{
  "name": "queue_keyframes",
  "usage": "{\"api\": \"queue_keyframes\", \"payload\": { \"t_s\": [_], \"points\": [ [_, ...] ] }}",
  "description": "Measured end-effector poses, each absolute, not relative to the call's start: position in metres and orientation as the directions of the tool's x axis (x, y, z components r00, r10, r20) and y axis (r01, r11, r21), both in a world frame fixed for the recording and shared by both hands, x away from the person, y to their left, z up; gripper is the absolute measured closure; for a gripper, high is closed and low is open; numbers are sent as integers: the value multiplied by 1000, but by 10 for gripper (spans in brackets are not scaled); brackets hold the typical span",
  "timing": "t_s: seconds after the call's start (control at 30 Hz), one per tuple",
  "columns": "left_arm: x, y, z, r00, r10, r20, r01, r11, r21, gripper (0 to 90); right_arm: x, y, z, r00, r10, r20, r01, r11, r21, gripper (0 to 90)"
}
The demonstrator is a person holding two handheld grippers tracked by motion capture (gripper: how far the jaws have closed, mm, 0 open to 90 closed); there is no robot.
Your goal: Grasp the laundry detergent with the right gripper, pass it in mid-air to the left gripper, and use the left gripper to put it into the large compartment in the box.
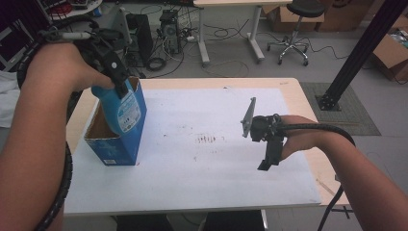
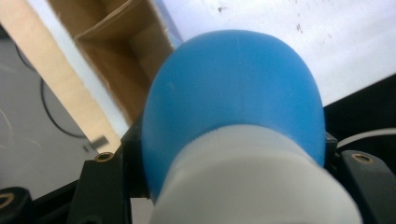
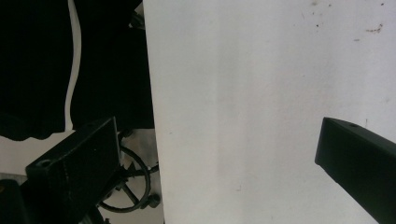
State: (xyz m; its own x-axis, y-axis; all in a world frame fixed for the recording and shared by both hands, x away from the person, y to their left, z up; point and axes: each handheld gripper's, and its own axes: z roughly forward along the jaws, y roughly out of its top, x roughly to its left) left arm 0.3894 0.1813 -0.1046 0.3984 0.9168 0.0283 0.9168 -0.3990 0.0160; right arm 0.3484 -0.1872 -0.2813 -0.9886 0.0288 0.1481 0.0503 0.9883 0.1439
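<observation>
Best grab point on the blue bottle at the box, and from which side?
Take the blue bottle at its narrow neck just under the white cap, coming from above. It stands at the open top of the blue box, whose walls block its sides. The left hand-held gripper grips there.

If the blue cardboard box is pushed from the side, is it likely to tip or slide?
The blue box stands tall and narrow with its top open, so it probably tips easily. Its cardboard walls look thin, likely light, so it may slide on the white tabletop.
</observation>
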Motion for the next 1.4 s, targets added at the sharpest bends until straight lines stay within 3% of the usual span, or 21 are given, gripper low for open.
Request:
{"api": "queue_keyframes", "payload": {
  "t_s": [0.53,1.4],
  "points": [
    [408,220,-90,117,991,66,991,-121,53,387,352,-199,-279,-987,41,155,60,991,120,0],
    [424,237,-172,100,994,44,995,-100,10,386,349,-205,-280,-985,55,164,72,992,100,0]
  ]
}}
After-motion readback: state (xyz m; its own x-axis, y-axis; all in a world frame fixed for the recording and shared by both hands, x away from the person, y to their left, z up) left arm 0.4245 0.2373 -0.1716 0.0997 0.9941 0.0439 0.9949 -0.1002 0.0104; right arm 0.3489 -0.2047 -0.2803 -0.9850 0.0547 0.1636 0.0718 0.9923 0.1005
